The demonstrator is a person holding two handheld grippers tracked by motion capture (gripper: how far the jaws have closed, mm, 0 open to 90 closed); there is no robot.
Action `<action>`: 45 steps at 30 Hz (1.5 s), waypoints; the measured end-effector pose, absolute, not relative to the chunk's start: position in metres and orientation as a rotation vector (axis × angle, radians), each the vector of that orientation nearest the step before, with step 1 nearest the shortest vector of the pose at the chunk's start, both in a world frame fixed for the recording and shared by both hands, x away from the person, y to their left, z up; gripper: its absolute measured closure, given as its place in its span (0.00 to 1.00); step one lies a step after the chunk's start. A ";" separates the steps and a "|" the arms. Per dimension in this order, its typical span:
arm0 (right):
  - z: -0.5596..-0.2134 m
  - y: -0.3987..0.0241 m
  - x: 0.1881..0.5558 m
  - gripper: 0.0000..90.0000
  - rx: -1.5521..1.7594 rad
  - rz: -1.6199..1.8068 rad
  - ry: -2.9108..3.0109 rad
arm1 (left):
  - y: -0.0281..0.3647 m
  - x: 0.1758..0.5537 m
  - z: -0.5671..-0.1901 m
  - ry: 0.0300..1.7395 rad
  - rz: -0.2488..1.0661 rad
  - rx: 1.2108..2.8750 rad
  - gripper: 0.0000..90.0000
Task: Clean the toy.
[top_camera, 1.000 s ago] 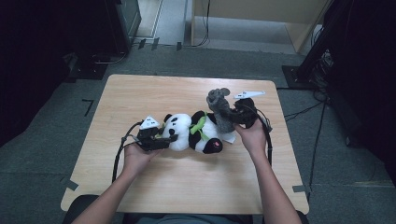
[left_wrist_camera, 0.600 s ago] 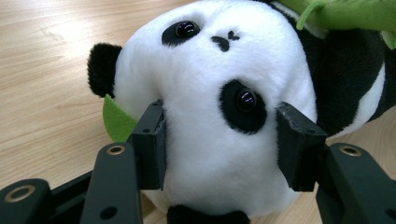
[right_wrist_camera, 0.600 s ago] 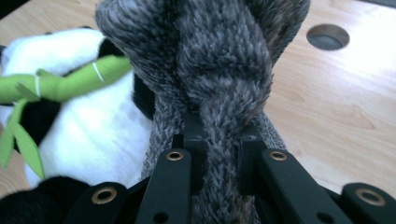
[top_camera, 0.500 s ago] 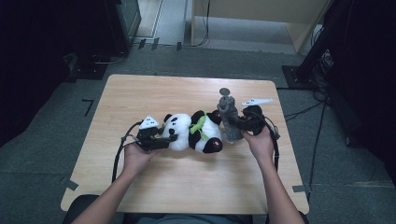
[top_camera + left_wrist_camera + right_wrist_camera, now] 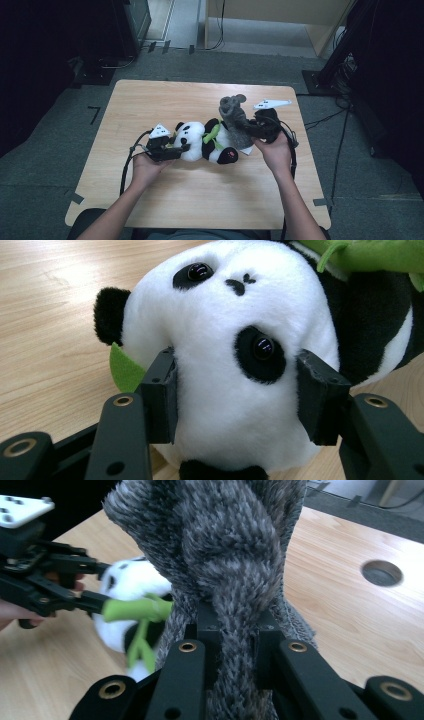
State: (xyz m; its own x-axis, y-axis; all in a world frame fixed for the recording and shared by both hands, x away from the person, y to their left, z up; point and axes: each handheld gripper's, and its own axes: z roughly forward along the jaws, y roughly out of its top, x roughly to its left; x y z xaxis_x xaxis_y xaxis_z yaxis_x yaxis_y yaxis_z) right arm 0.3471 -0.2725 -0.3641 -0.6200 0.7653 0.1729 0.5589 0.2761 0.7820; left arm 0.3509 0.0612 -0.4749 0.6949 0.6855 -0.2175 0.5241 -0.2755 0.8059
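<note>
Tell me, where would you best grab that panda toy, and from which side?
By the head, from the end away from the body. The panda lies on its side on the table, its round head sticking out free at the left, soft enough to squeeze. The left gripper does just that, its pads pressed into both cheeks.

The panda is white with black ears, black eye patches, a black nose and black limbs, and wears a bright green scarf. The grey toy has mottled light and dark grey fur. Both grippers' jaws are black. The table is pale wood grain.
</note>
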 end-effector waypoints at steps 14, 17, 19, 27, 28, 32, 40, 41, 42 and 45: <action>-0.357 -0.199 0.343 0.90 1.058 1.304 2.458 | 0.061 0.351 -0.474 0.933 0.216 1.955 0.48; -0.360 -0.183 0.343 0.90 1.026 1.309 2.491 | 0.061 0.351 -0.474 0.932 0.217 1.956 0.48; -0.363 -0.173 0.343 0.90 1.008 1.303 2.512 | 0.061 0.351 -0.474 0.932 0.217 1.955 0.48; -0.388 -0.146 0.343 0.90 1.001 1.270 2.574 | 0.061 0.351 -0.474 0.933 0.210 1.953 0.48; -0.392 -0.144 0.343 0.90 1.004 1.251 2.579 | 0.062 0.351 -0.474 0.933 0.209 1.955 0.48; -0.409 -0.142 0.339 0.90 0.993 1.157 2.593 | 0.062 0.351 -0.474 0.933 0.205 1.956 0.48; -0.430 -0.151 0.327 0.91 0.968 1.174 2.587 | 0.061 0.351 -0.474 0.932 0.208 1.963 0.49; -0.431 -0.152 0.326 0.91 0.962 1.166 2.590 | 0.061 0.351 -0.474 0.933 0.206 1.963 0.49; -0.432 -0.153 0.324 0.91 0.954 1.158 2.592 | 0.062 0.351 -0.474 0.934 0.205 1.962 0.49; -0.435 -0.155 0.319 0.91 0.932 1.136 2.595 | 0.062 0.351 -0.474 0.934 0.203 1.962 0.49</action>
